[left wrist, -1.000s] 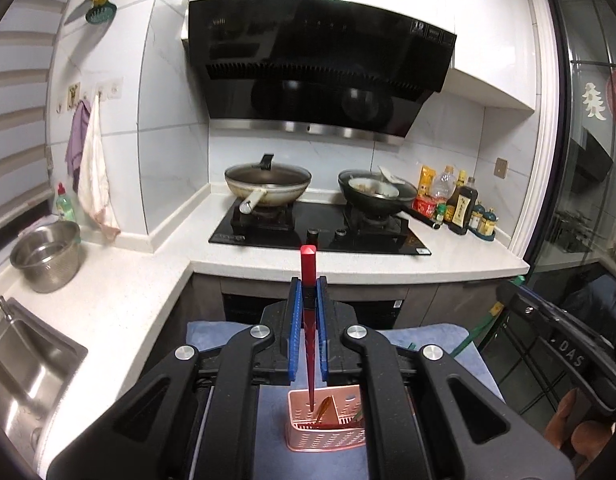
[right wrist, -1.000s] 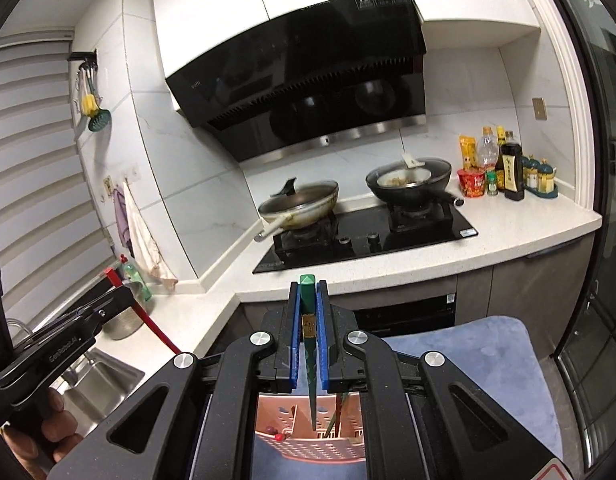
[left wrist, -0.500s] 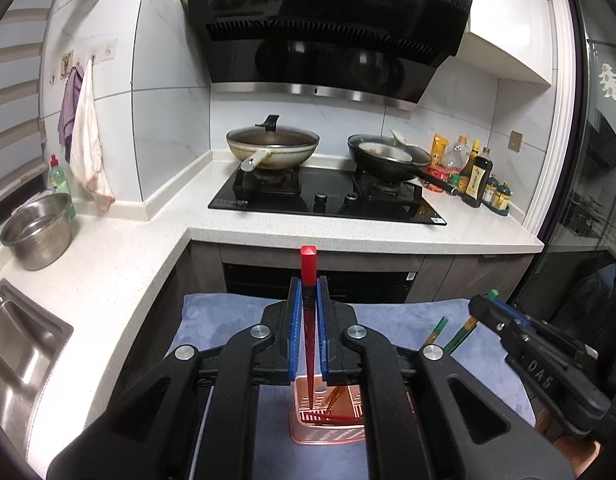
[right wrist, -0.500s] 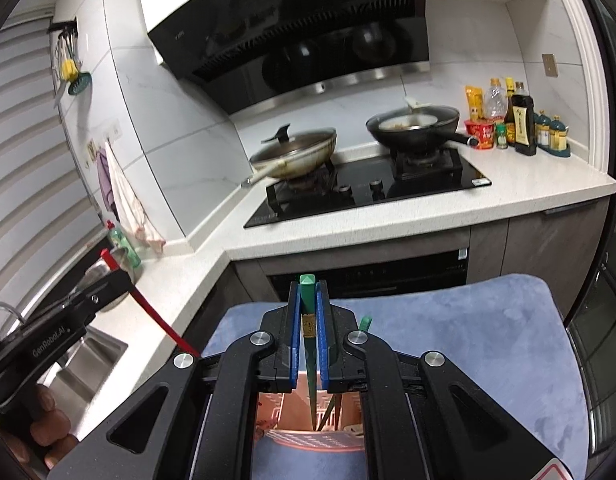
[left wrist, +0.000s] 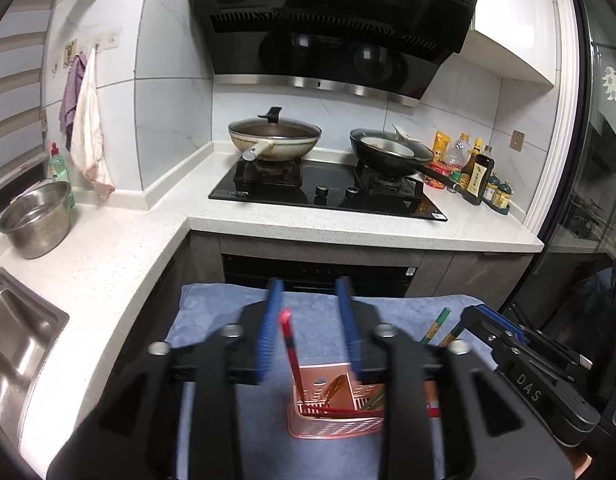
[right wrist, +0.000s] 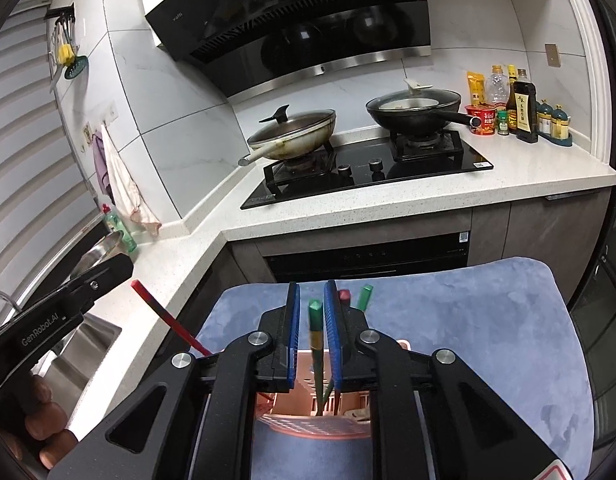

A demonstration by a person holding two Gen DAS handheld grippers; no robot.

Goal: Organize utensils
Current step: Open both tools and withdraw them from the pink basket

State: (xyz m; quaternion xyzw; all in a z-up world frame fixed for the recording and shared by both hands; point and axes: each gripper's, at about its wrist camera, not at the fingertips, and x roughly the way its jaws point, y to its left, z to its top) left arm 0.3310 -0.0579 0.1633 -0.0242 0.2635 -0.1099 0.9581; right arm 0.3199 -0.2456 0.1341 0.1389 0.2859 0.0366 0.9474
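A pink slotted utensil basket (left wrist: 336,412) stands on a blue mat (left wrist: 211,316); it also shows in the right wrist view (right wrist: 308,420). My left gripper (left wrist: 310,328) is open above it. A red chopstick (left wrist: 289,344) stands free between its fingers, leaning in the basket. My right gripper (right wrist: 311,320) is open, its pads a little apart from a green chopstick (right wrist: 316,336) that stands in the basket. Another green chopstick (right wrist: 364,298) and a red one (right wrist: 344,296) stick up behind it.
A white L-shaped counter (left wrist: 107,248) holds a stove with a lidded wok (left wrist: 273,140) and a black pan (left wrist: 392,154), sauce bottles (left wrist: 478,172), a steel bowl (left wrist: 35,220) and a sink (left wrist: 15,336). A black oven front (right wrist: 368,256) stands just behind the mat.
Both grippers lowered toward the basket and opened. The left let go of the red chopstick and the right let go of the green chopstick; both now stand in the basket.
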